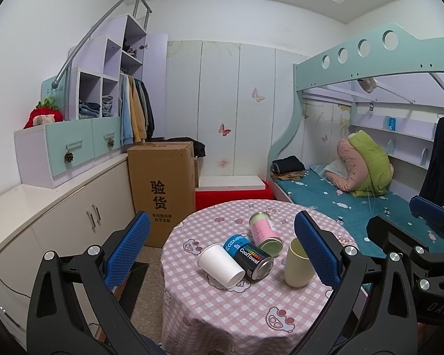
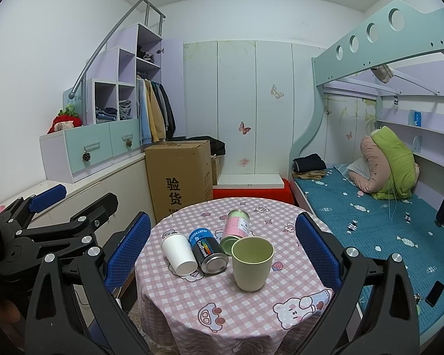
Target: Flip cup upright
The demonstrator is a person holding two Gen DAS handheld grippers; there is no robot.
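A white paper cup lies on its side on the round table, mouth toward me. A pale green cup stands upright to its right. My left gripper is open and empty, held above the table's near side with the cups between its blue pads. My right gripper is open and empty, also back from the table. The right gripper also shows at the right edge of the left wrist view; the left gripper shows at the left of the right wrist view.
A blue-black CoolTowel can and a pink-green can lie on their sides between the cups. The table has a pink checked cloth. A cardboard box, cabinets at left and a bunk bed at right surround it.
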